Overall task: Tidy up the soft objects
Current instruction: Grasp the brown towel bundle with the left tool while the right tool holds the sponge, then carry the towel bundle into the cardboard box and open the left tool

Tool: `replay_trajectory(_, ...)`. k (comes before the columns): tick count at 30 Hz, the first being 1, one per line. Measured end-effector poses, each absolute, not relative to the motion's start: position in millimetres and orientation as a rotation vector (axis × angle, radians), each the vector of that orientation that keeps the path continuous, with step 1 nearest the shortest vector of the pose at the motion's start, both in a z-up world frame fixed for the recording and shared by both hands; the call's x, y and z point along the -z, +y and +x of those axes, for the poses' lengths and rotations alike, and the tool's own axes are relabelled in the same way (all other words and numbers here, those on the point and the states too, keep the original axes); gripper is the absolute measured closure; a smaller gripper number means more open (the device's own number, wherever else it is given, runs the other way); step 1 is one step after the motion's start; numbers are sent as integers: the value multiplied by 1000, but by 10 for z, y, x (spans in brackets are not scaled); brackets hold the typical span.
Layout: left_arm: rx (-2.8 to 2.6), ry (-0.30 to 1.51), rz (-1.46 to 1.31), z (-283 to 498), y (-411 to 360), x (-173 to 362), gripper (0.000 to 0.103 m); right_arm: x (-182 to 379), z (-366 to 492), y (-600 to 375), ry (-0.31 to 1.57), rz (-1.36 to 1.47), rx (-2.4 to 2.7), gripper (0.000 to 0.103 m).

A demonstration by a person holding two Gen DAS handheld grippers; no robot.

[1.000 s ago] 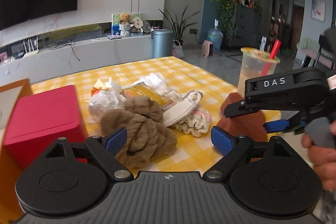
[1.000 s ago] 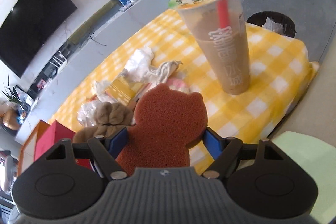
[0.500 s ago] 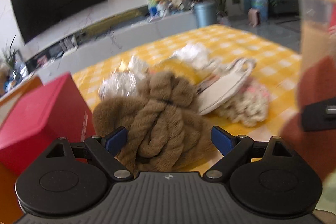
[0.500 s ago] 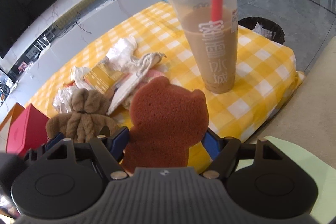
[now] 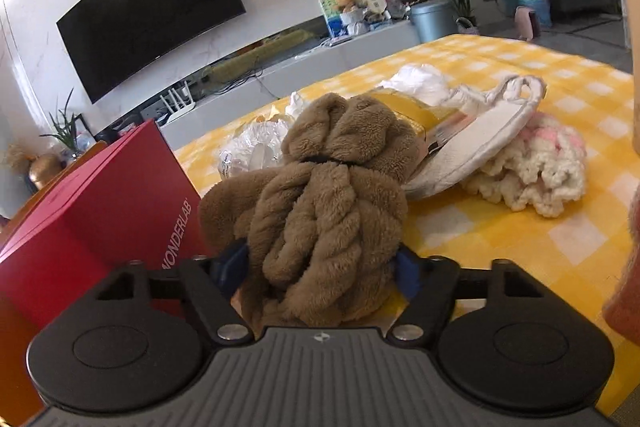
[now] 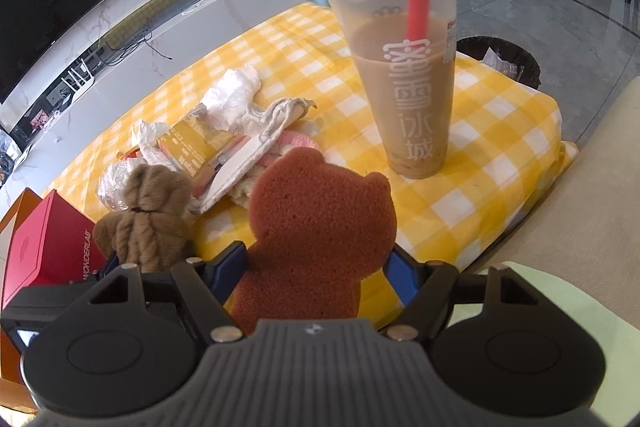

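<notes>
A brown plush bundle [image 5: 320,195], tied with a dark band, lies on the yellow checked tablecloth [image 5: 520,251] next to a red box. My left gripper [image 5: 318,265] has it between its jaws, which are closing, and the blue pads touch its sides. In the right wrist view the same bundle [image 6: 148,211] shows at the lower left. My right gripper [image 6: 318,267] is shut on a brown bear-shaped sponge [image 6: 320,219], held upright above the table's near edge. The sponge's edge [image 5: 628,267] shows at the far right of the left wrist view.
A tall milk tea cup [image 6: 404,79] with a red straw stands right of the sponge. Behind the bundle lie a white fabric piece [image 5: 480,143], a cream and pink knitted item [image 5: 540,167], a yellow packet [image 6: 196,147] and crumpled plastic [image 5: 252,147]. The red box [image 5: 100,211] is at the left.
My left gripper came down and forward over the brown plush bundle, and its jaws narrowed onto it. The right gripper kept the sponge and barely moved.
</notes>
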State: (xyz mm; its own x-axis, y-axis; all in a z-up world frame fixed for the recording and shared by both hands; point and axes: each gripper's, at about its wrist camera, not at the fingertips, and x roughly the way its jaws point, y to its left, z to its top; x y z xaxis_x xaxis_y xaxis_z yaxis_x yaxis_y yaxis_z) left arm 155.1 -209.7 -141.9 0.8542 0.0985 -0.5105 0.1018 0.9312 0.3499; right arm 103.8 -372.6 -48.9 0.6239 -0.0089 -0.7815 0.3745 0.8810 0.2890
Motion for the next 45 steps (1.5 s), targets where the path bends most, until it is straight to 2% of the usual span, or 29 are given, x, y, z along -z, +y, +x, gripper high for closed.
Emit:
replay_trajectory(1, 8, 537, 375, 1529, -2076, 1417, 31, 491, 1039, -3724, 877, 453, 230, 30)
replay_trajectory(4, 22, 508, 394, 1443, -2040, 1398, 38, 490, 1043, -3708, 879, 448, 229, 30)
replay_trajectory(6, 33, 503, 385, 1377, -2020, 1334, 40, 487, 1040, -3707, 878, 450, 230, 30)
replay_trajectory(13, 91, 538, 172, 1164, -1735, 930, 40, 461, 1024, -3733, 860, 456, 246, 30)
replay_trajectory(18, 156, 445, 26, 948, -1512, 626, 40, 454, 989, -3764, 848, 483, 247, 30)
replay_trajectory(24, 191, 330, 34, 787, -1507, 328, 40, 435, 972, -3791, 828, 533, 216, 30)
replay_trajectory(30, 236, 319, 7, 742, -1449, 46, 40, 347, 934, -3788, 790, 576, 161, 30)
replay_trajectory(40, 98, 325, -18, 727, -545, -586, 40, -50, 867, -3279, 693, 589, -105, 30)
replay_trajectory(45, -22, 396, -20, 746, 90, -595, 40, -284, 794, -2849, 626, 589, -230, 30)
